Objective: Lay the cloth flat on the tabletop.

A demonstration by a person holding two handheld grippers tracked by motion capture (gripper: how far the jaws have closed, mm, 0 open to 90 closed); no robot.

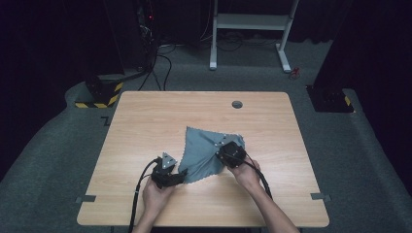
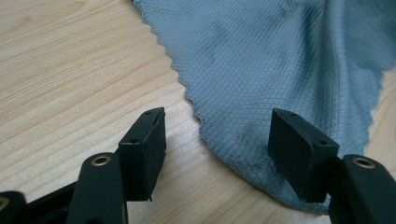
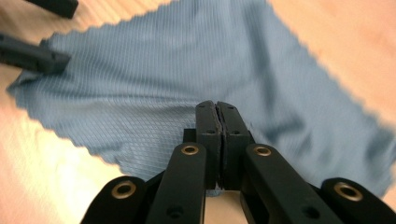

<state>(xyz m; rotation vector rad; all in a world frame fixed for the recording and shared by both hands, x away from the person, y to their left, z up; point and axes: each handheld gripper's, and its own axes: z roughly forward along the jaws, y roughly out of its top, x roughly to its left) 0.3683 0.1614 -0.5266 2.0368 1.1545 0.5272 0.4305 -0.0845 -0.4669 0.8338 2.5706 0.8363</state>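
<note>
Cloth [image 1: 204, 153]: grey-blue, zigzag-edged, lying at the centre of the wooden table [image 1: 145, 126], slightly right of middle in the high view.
Left gripper [image 2: 217, 154]: jaws apart, released; one pad rests over the cloth's near corner, the other over bare wood.
Right gripper [image 3: 217, 140]: clenched, pinching the cloth's edge between its pads, lifting a fold.

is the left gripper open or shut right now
Open. The left gripper's jaws stand apart over the corner of the cloth, not pinching it.

Bright even light on the table [image 1: 145, 121], dark surroundings, blurred right gripper view.
</note>
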